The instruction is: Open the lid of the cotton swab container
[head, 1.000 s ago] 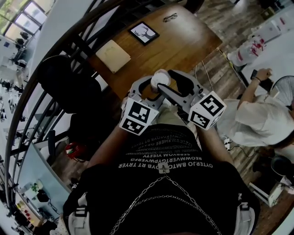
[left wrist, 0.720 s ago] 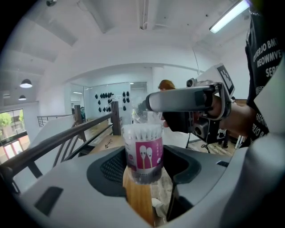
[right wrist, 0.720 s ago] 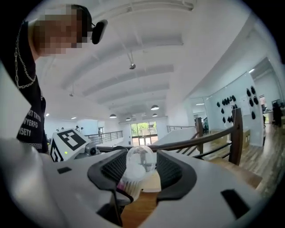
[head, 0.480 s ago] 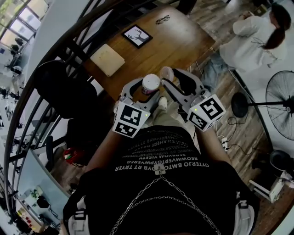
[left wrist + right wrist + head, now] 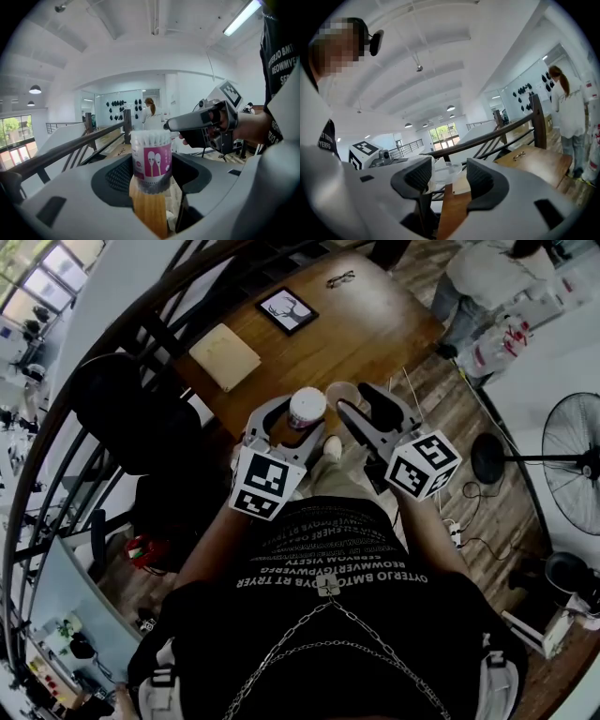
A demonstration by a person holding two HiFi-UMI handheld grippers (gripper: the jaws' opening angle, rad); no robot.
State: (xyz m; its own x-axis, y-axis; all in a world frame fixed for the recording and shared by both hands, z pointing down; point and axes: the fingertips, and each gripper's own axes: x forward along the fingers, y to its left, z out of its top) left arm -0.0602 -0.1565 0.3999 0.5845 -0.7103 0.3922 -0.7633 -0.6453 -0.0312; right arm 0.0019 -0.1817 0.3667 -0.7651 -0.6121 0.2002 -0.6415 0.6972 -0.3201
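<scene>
My left gripper [image 5: 300,420] is shut on the cotton swab container [image 5: 307,409], a clear tub with a pink label. It holds the tub upright in front of my chest. The tub's top stands uncovered and the white swab tips [image 5: 150,137] show. Just to its right, my right gripper [image 5: 349,397] has the clear round lid [image 5: 337,393] between its jaws, lifted off the container. In the right gripper view the lid [image 5: 446,171] spans the gap between the two dark pads [image 5: 417,174], and the jaws are opening. The right gripper [image 5: 201,124] also shows beyond the tub in the left gripper view.
Below the grippers lies a wooden table [image 5: 375,324] with a framed picture [image 5: 292,307], a beige pad [image 5: 225,354] and glasses [image 5: 339,278]. A black curved railing [image 5: 122,343] runs along the left. A fan [image 5: 572,451] and a person [image 5: 487,268] are at the right.
The lid sat on the container a second ago with the right gripper around it. It has since come off and now hangs to the right of the open tub.
</scene>
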